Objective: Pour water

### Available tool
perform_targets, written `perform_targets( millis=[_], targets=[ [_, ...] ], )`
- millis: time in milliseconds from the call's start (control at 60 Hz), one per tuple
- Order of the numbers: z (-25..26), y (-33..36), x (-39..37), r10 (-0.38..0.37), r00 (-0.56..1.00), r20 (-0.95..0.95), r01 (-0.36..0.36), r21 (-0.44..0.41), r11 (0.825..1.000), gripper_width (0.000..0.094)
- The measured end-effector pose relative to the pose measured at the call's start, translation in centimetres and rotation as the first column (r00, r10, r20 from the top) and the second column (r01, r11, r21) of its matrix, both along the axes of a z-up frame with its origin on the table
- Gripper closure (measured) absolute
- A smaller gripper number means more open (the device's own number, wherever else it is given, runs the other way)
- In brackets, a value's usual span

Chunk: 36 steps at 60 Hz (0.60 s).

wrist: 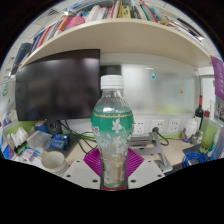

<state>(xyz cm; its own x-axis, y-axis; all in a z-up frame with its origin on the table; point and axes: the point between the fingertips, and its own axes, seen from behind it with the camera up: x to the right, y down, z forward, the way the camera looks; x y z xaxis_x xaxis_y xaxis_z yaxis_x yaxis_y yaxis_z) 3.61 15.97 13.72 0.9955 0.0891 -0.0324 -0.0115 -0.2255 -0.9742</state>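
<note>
A clear plastic water bottle (112, 130) with a white cap and a green label stands upright between my fingers. My gripper (113, 166) is shut on the bottle's lower body, with the magenta pads (94, 160) pressing on it from both sides. The bottle's base is lifted above the desk (175, 152). The bottle hides what lies straight ahead of it.
A dark monitor (58, 85) stands beyond the fingers to the left. A white bowl (52, 158) and small clutter sit on the desk at the left. A shelf with books (95, 15) runs overhead. A power strip (160, 131) lies behind to the right.
</note>
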Motion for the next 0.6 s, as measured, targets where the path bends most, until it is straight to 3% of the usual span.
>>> perform_targets(
  millis=[300, 383, 433, 450, 550, 600],
  targets=[
    [-7.1, 0.9, 0.3, 0.012, 1.0, 0.015, -0.011, -0.043, 0.999, 0.0647],
    [-6.6, 0.9, 0.8, -0.006, 1.0, 0.018, 0.006, -0.005, 1.0, 0.0639],
    [-6.5, 0.9, 0.8, -0.011, 1.0, 0.018, 0.011, 0.007, 1.0, 0.0549],
    [-6.5, 0.9, 0.7, -0.008, 1.0, 0.014, 0.007, 0.01, 1.0, 0.048],
    [-6.5, 0.8, 0.5, -0.007, 1.0, 0.008, 0.007, 0.007, 1.0, 0.0409],
    [-6.8, 0.6, 0.5, -0.007, 1.0, 0.011, 0.007, -0.015, 1.0, 0.0295]
  ],
)
